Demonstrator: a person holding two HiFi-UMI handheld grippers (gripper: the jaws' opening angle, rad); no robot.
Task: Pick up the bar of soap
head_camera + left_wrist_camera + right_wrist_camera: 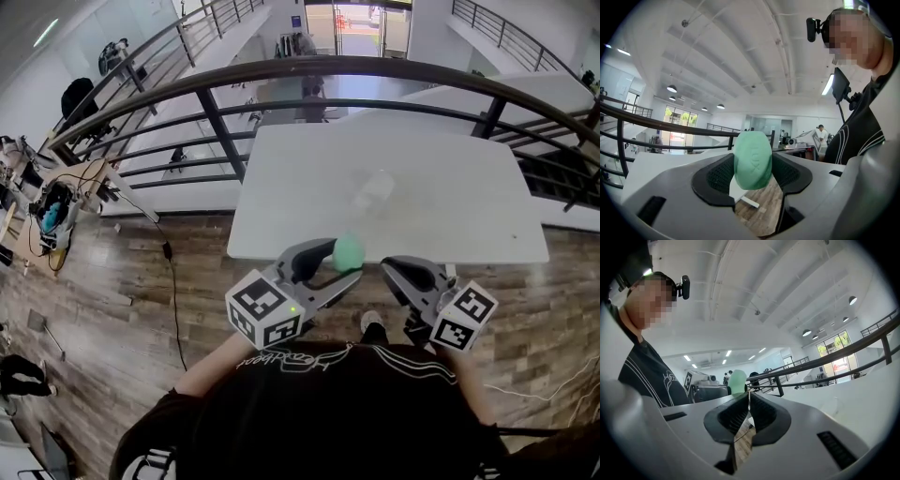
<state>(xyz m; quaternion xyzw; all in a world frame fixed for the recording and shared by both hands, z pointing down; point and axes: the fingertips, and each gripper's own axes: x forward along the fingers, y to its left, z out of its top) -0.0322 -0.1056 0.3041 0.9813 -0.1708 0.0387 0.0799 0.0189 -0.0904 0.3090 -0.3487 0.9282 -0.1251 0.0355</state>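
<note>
Left tongs point(343, 262) grip the green soap bar point(349, 251) above the white bench's point(422, 187) 6 o'clock edge, with the right tongs point(389, 268) at their 3 o'clock closed and empty.

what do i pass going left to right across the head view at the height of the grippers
left marker cube → bar of soap → right gripper → right marker cube
</note>
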